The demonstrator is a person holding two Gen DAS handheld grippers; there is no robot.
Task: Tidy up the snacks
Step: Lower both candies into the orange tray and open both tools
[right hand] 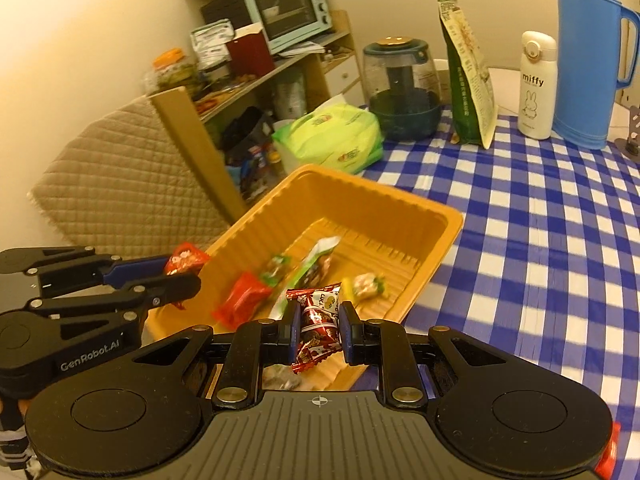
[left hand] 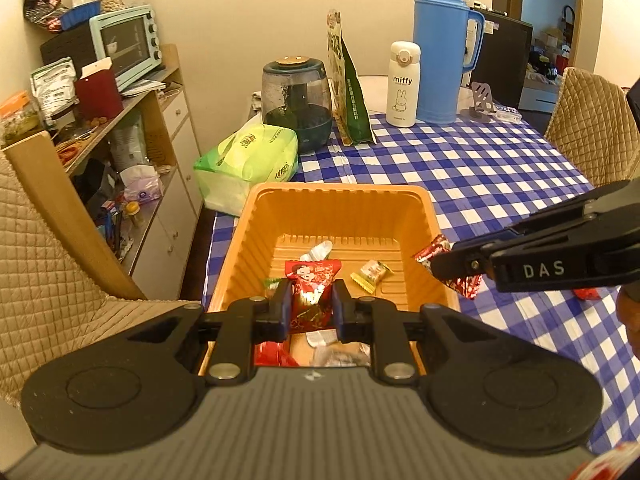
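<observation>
Both jaws are clamped on red snack packets: left gripper (left hand: 307, 304) over the orange tray (left hand: 240, 236), right gripper (right hand: 319, 330) at its rim; bottle (left hand: 403, 84) reads "miffy".

1. The left wrist view looks forward and down from close over the near rim of the orange tray (left hand: 336, 200), squarely along its length.
2. The right wrist view sits close at the tray's near right corner, facing diagonally leftward across it.
3. Both views share the tray and the blue flask (right hand: 588, 60) beyond it.
</observation>
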